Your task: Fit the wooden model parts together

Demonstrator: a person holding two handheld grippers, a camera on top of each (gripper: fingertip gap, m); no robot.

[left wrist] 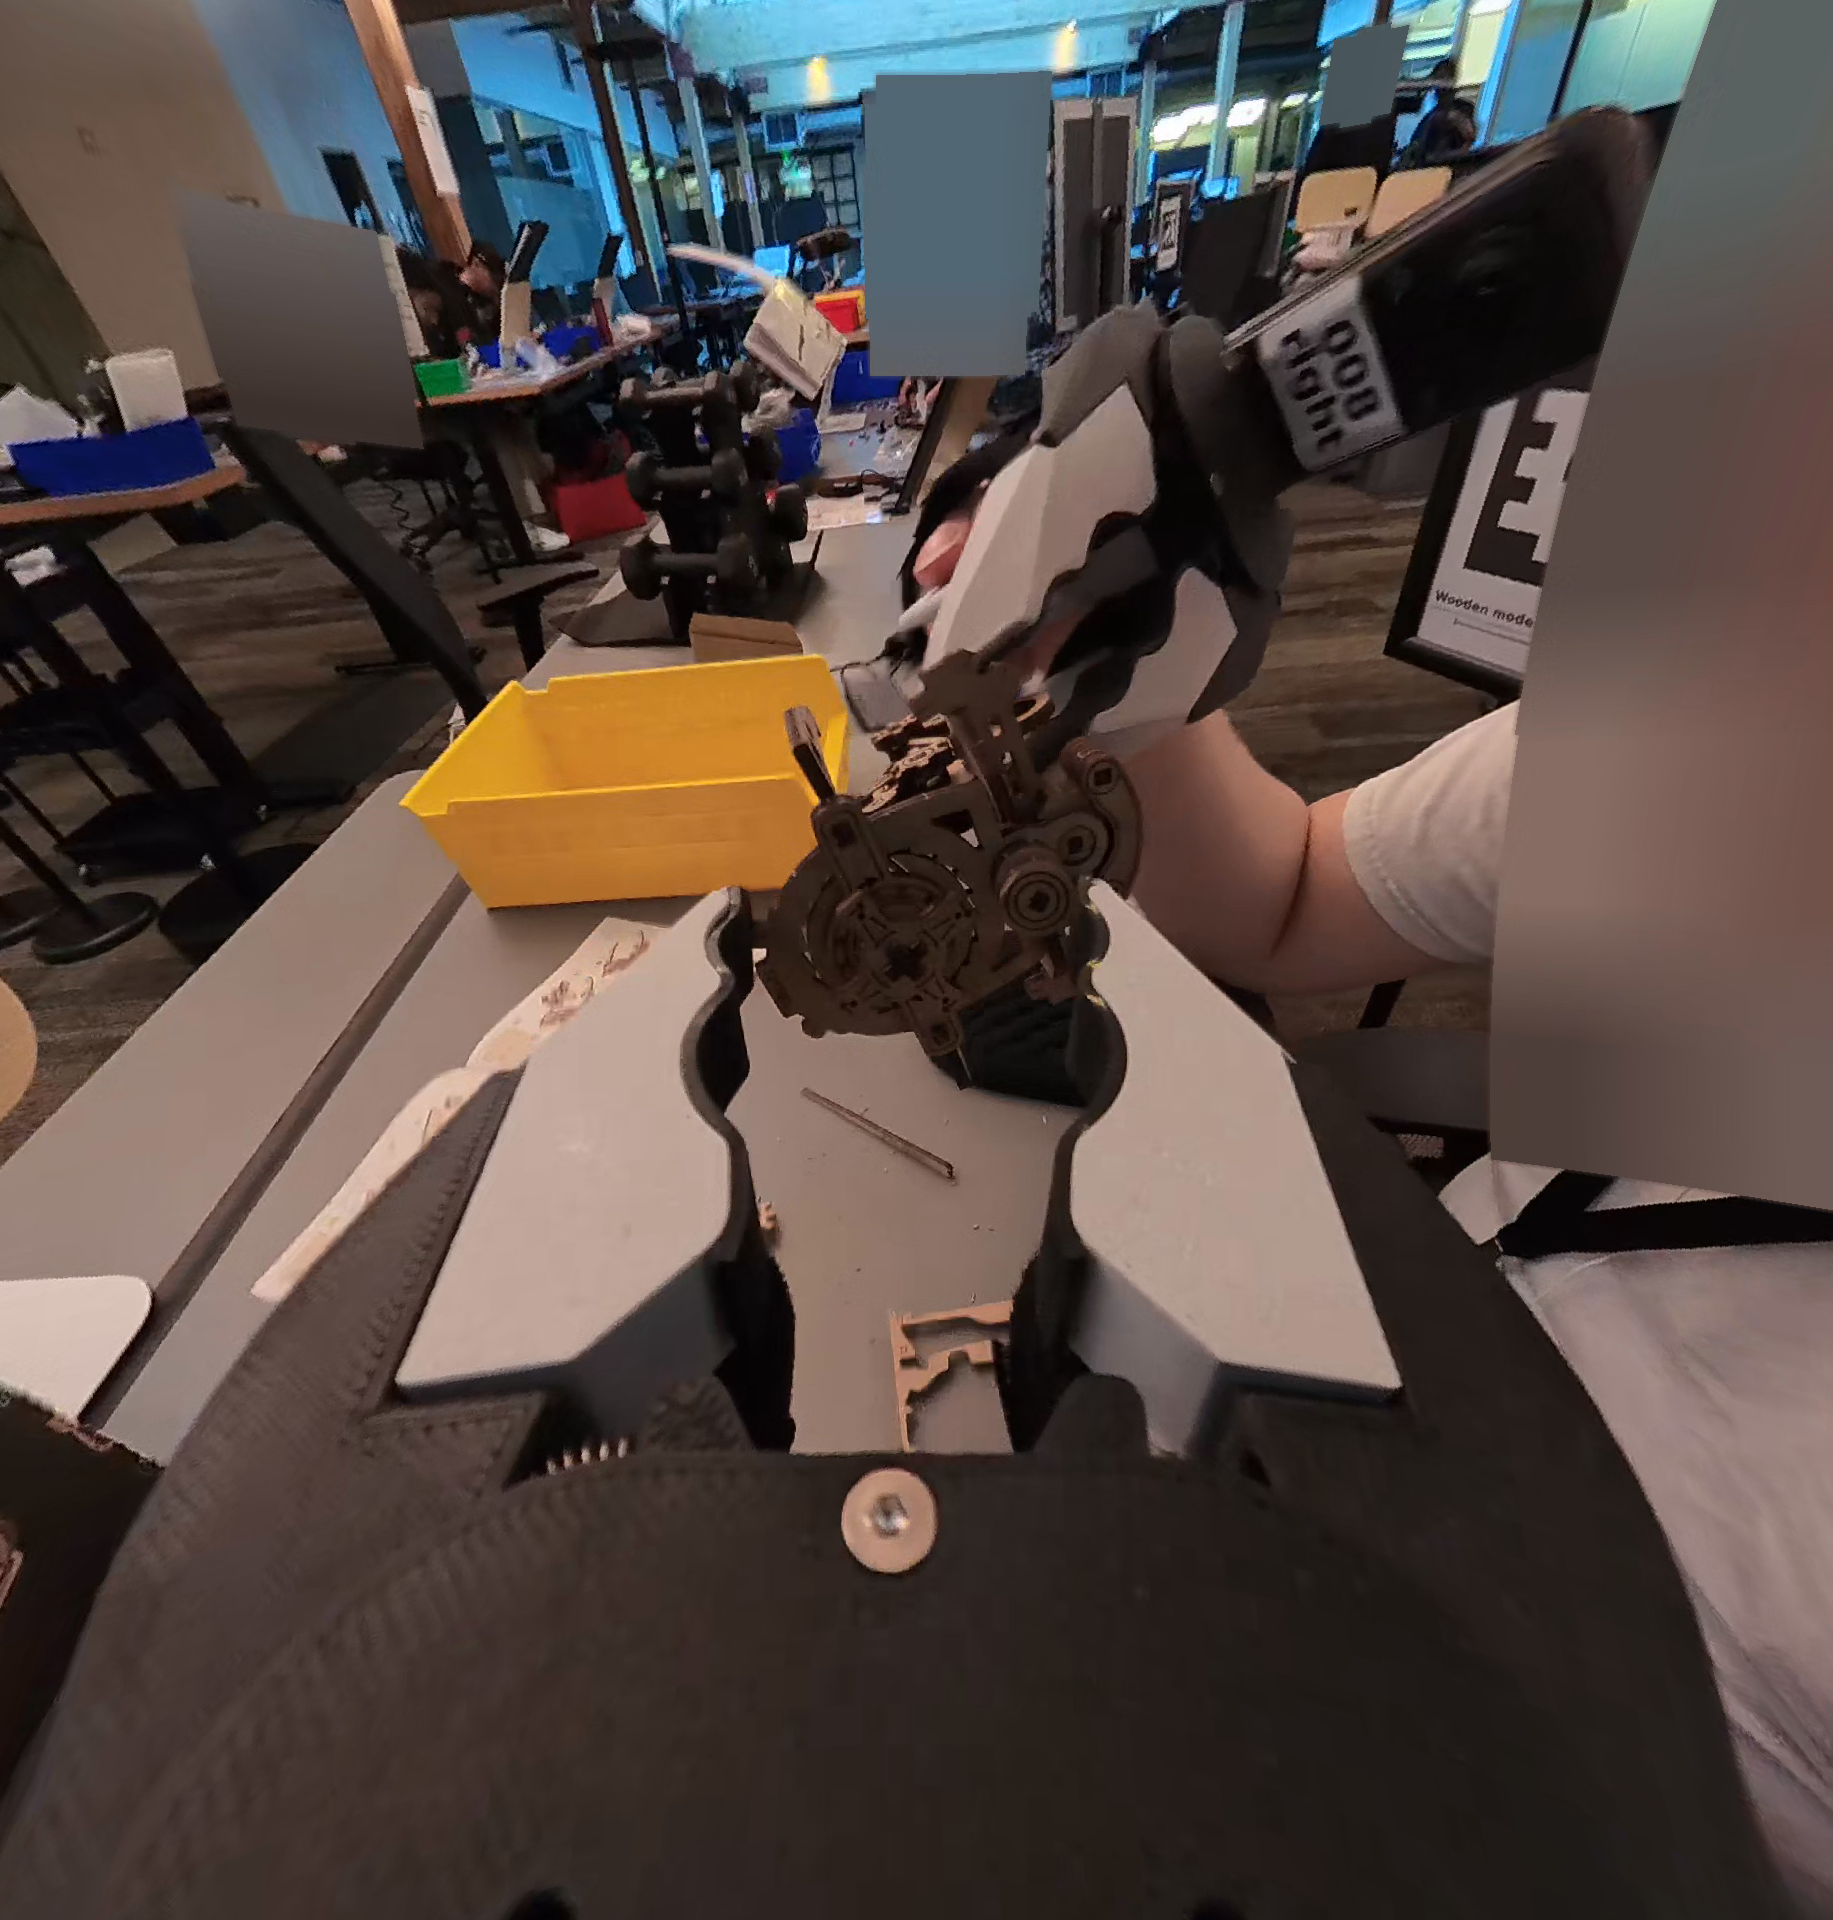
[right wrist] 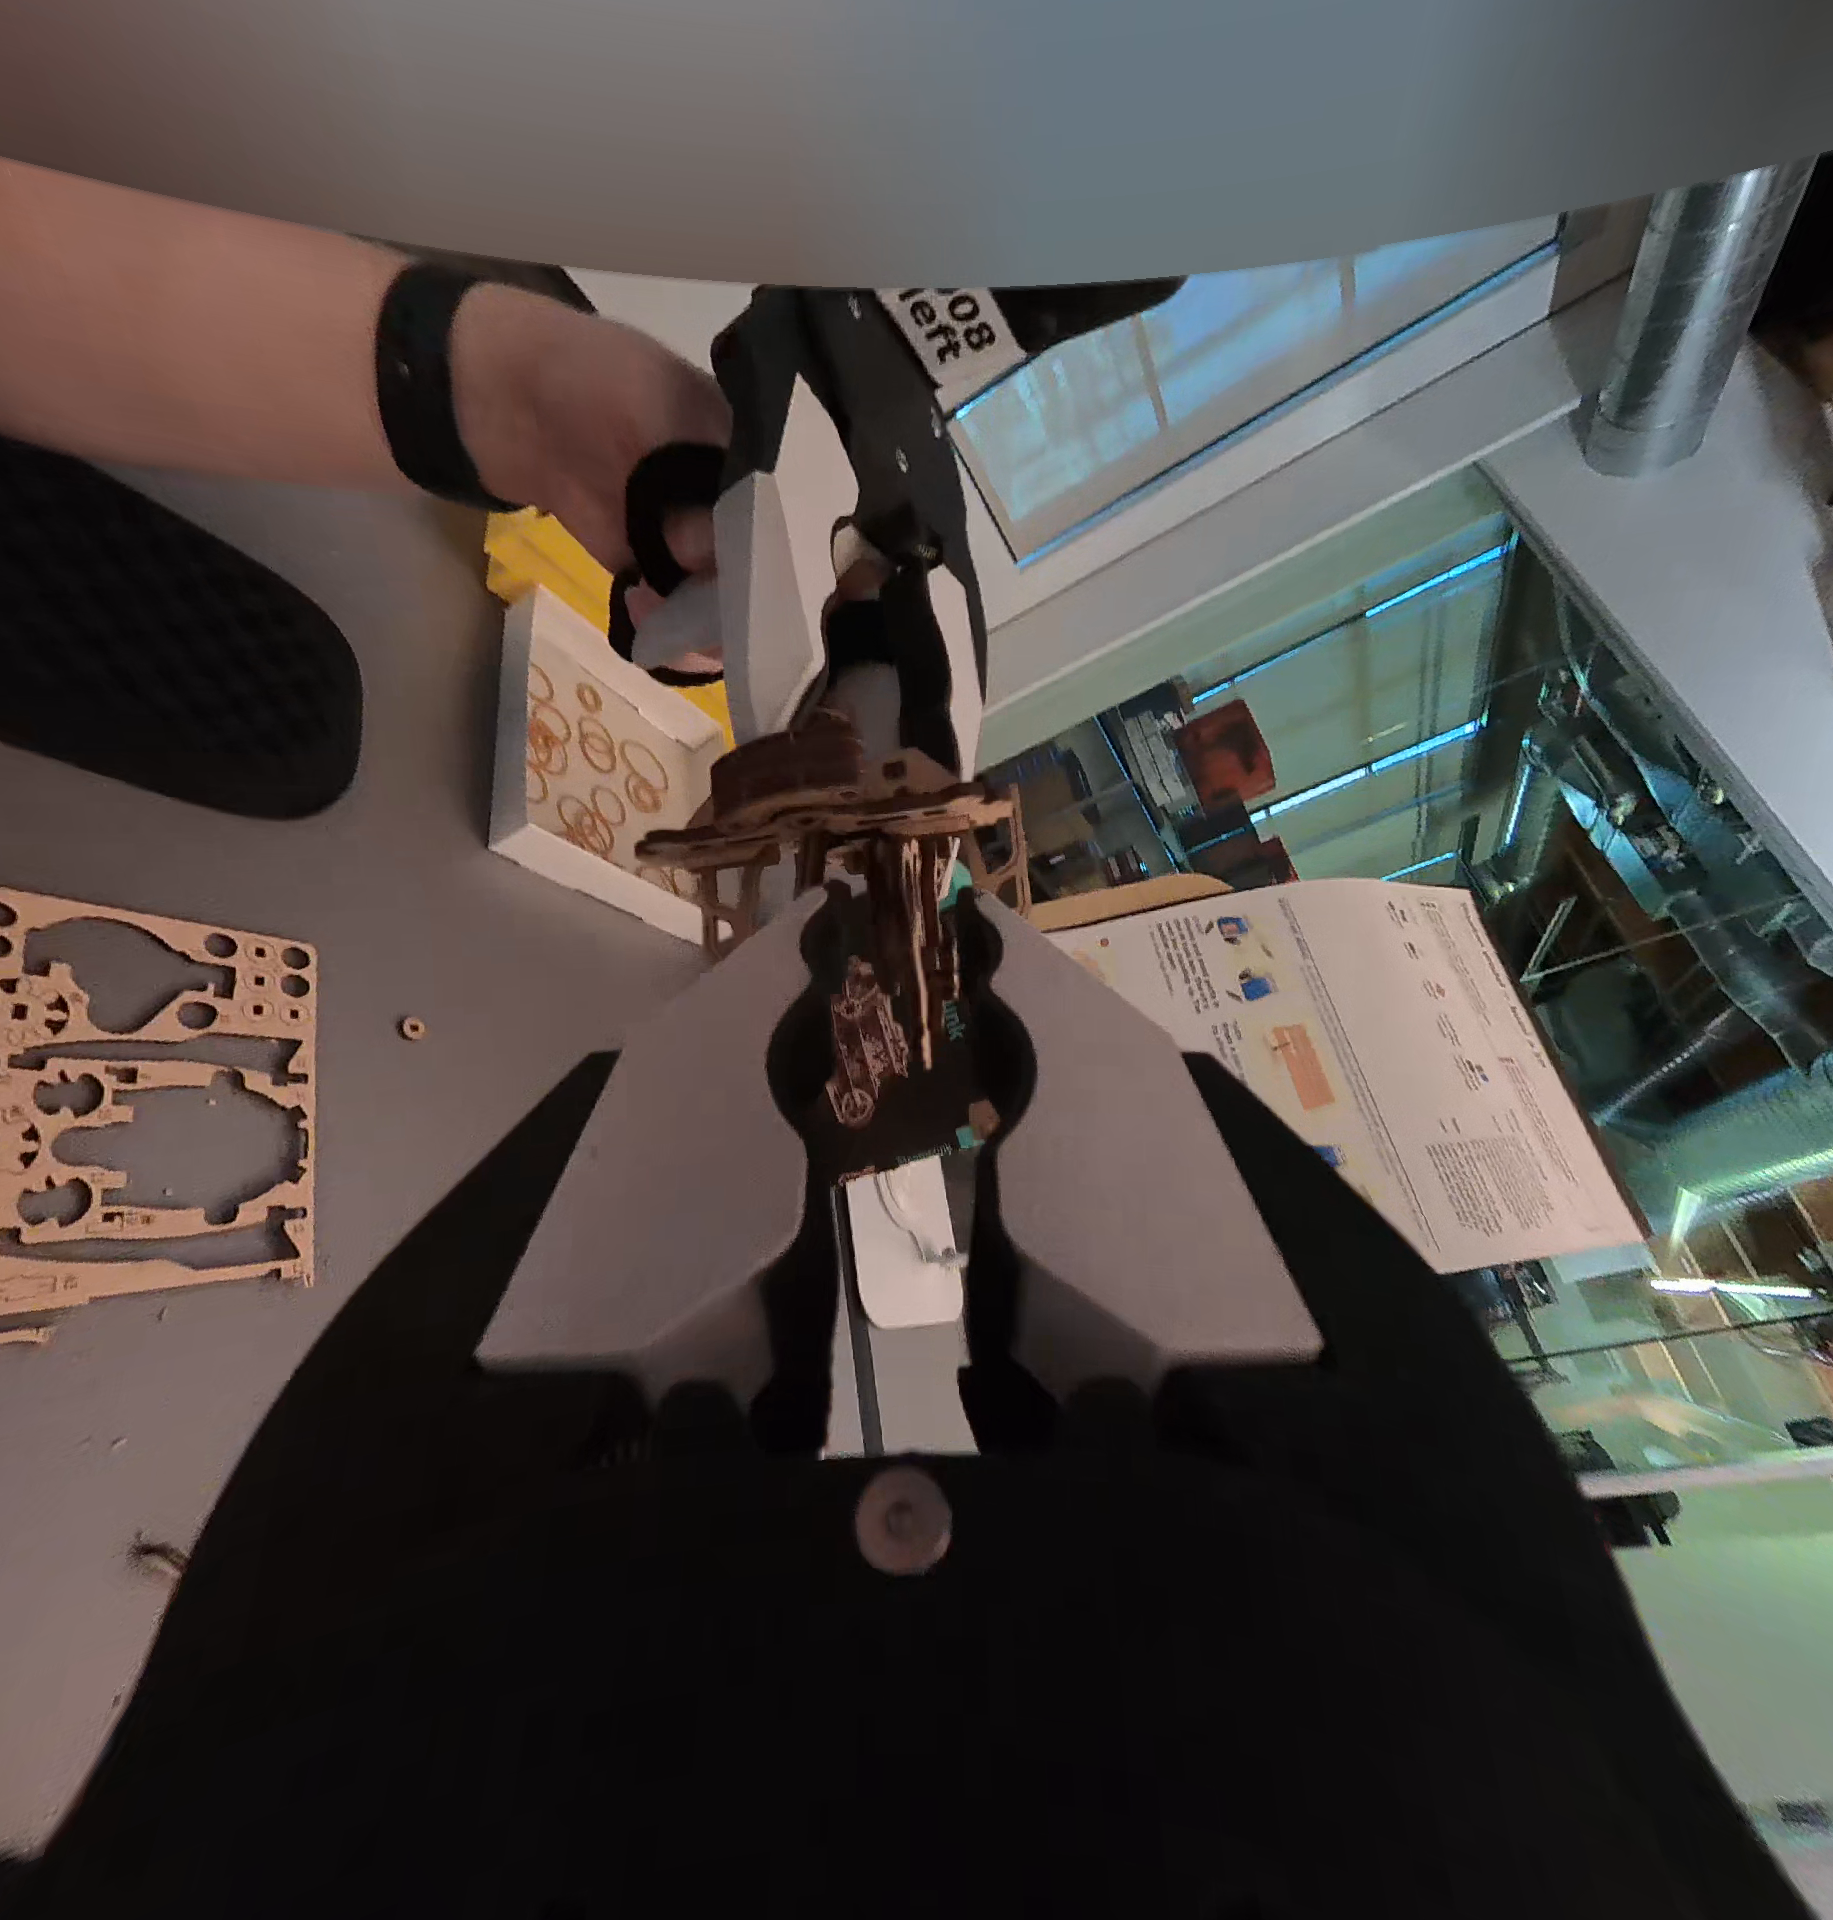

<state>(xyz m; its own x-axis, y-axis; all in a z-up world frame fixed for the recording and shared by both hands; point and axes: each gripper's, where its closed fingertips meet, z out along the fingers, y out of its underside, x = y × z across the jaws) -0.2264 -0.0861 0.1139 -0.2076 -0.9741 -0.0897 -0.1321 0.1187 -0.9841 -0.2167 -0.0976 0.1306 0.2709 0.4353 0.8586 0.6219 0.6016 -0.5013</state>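
The grey counter (left wrist: 320,997) holds a yellow bin (left wrist: 621,790) near its far edge, away from the person. A flat wooden sheet (right wrist: 133,1112) with cut-out holes lies on the counter, and a white tray (right wrist: 590,748) of little rings sits further along. The wooden model (left wrist: 943,894) is up in the air above the middle of the counter. The left tongs (left wrist: 917,935) are closed partway and squeeze the model's lower part between their tips. The right tongs (right wrist: 896,904) come from above, closed partway on a thin upright piece at the top of the model. A thin stick (left wrist: 881,1135) lies on the counter under the model. A tiny wooden ring (right wrist: 410,1029) lies beside the sheet.
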